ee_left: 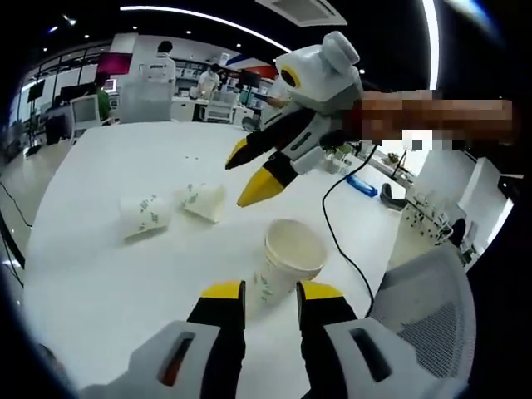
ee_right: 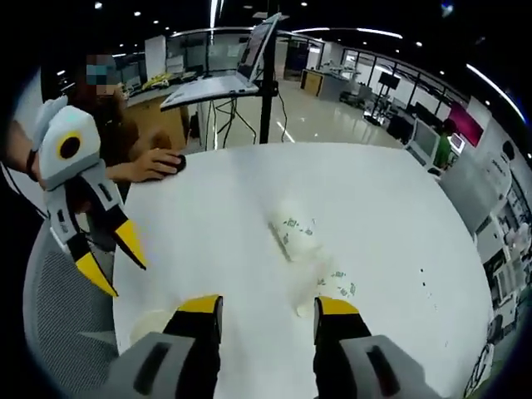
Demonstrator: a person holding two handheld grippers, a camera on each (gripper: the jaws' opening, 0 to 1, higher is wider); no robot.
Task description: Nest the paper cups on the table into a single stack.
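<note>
Cups lie in 2 places on the white table (ee_left: pixel 100 291): an upright stack (ee_left: pixel 287 262) just ahead of the left gripper (ee_left: pixel 270 301), and 2 cups on their sides, one (ee_right: pixel 295 233) farther off, one (ee_right: pixel 332 291) near the right gripper (ee_right: pixel 268 314). Both grippers are open and empty. Risk: a tipped cup may roll or crush if pinched across its soft rim.

A grey mesh office chair (ee_left: pixel 432 307) sits at 4 o'clock in the left gripper view, and a black cable (ee_left: pixel 337 224) trails across the white worktop (ee_left: pixel 100 283). In the right gripper view an open laptop (ee_right: pixel 220 79) on a stand sits at 11 o'clock.
</note>
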